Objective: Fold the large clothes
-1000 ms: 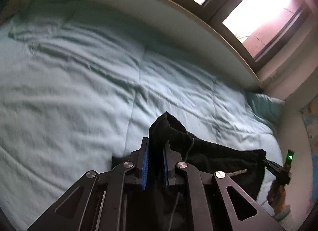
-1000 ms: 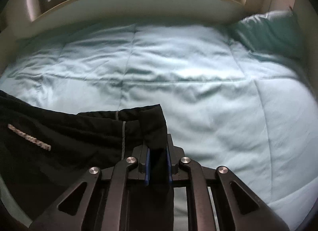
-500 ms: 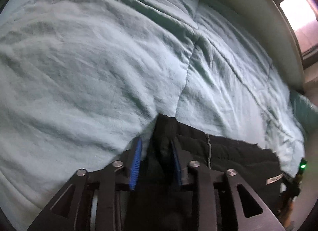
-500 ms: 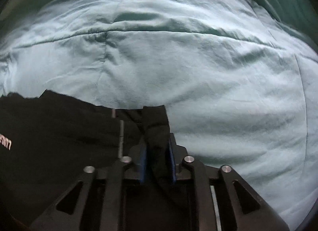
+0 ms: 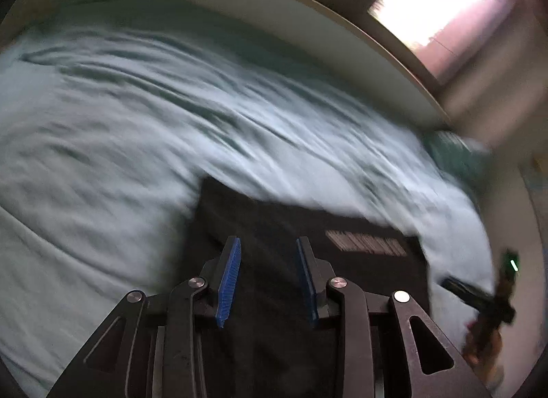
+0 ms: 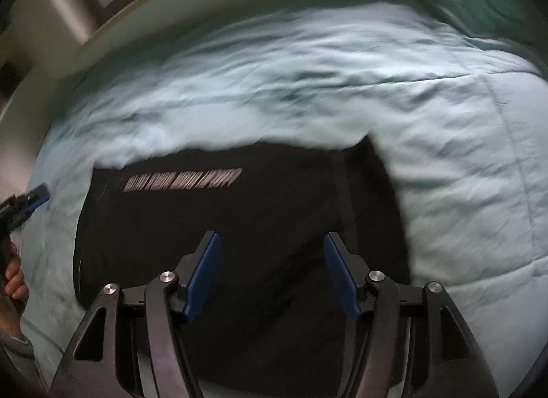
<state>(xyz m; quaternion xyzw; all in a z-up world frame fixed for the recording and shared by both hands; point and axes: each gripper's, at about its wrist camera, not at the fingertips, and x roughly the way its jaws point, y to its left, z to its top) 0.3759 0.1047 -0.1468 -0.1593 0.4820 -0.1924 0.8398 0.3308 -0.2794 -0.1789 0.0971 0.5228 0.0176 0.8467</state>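
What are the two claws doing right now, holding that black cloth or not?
Left gripper: open, holding nothing; the black garment lies flat below it.
Right gripper: jaws opening, nothing between them, above the same garment.

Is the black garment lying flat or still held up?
Flat: the garment lies on the bed, clear of both grippers' pads.
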